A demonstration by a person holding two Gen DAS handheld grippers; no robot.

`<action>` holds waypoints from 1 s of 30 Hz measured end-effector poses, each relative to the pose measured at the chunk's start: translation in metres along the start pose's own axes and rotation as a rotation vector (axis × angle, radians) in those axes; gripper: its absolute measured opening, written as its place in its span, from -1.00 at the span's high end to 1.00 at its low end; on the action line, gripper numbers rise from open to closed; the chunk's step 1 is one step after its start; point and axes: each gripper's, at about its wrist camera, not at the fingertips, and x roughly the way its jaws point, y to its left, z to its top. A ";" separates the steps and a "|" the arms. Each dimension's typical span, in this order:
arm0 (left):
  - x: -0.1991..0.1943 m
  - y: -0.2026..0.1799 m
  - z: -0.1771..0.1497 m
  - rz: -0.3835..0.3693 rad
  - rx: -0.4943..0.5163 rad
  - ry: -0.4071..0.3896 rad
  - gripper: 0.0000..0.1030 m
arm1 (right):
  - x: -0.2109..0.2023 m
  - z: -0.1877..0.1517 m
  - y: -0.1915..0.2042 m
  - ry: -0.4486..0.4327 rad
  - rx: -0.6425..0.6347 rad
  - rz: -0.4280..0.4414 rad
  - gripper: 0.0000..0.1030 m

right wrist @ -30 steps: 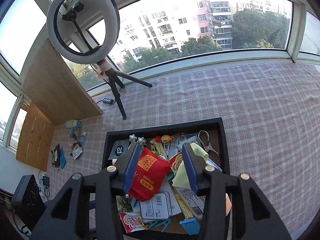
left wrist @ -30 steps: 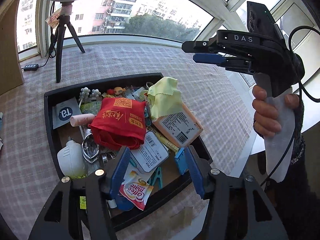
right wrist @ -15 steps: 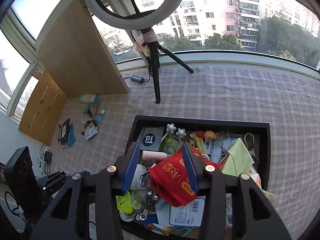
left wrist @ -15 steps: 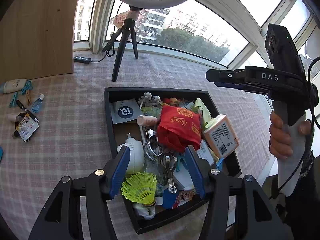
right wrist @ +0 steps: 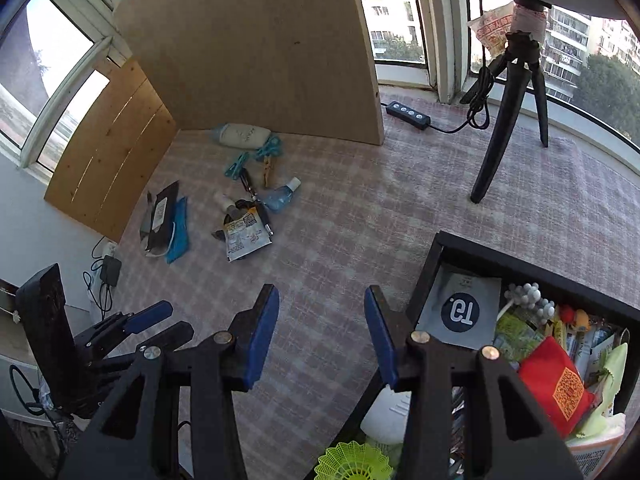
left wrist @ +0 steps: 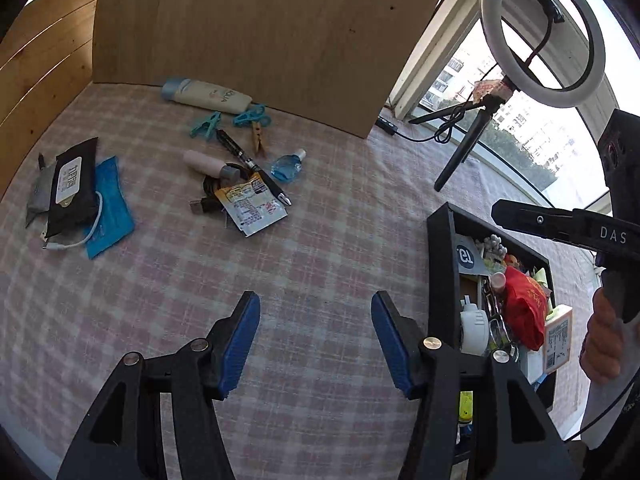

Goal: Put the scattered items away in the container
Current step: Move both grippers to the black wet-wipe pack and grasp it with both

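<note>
Fingers (left wrist: 244, 340) of both grippers gape, empty, above checked cloth (left wrist: 320, 248).

The left gripper (left wrist: 316, 340) points steeply downward, its blue-padded jaws standing apart with nothing between them. The right gripper (right wrist: 322, 332) tilts down the same way, jaws likewise apart and empty. In the left wrist view the right gripper shows from the side at the right edge, a hand (left wrist: 606, 344) wrapped round its handle, a dark sleeve below it.
</note>
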 end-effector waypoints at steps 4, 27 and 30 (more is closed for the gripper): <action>-0.007 0.055 0.002 0.068 -0.073 -0.027 -0.08 | 0.027 0.013 0.027 0.036 -0.019 0.035 0.15; 0.024 0.254 0.054 0.003 -0.439 -0.097 -0.04 | 0.224 0.093 0.262 0.209 -0.316 0.183 0.20; 0.036 0.260 0.062 0.003 -0.437 -0.089 -0.05 | 0.249 0.102 0.267 0.243 -0.289 0.196 0.31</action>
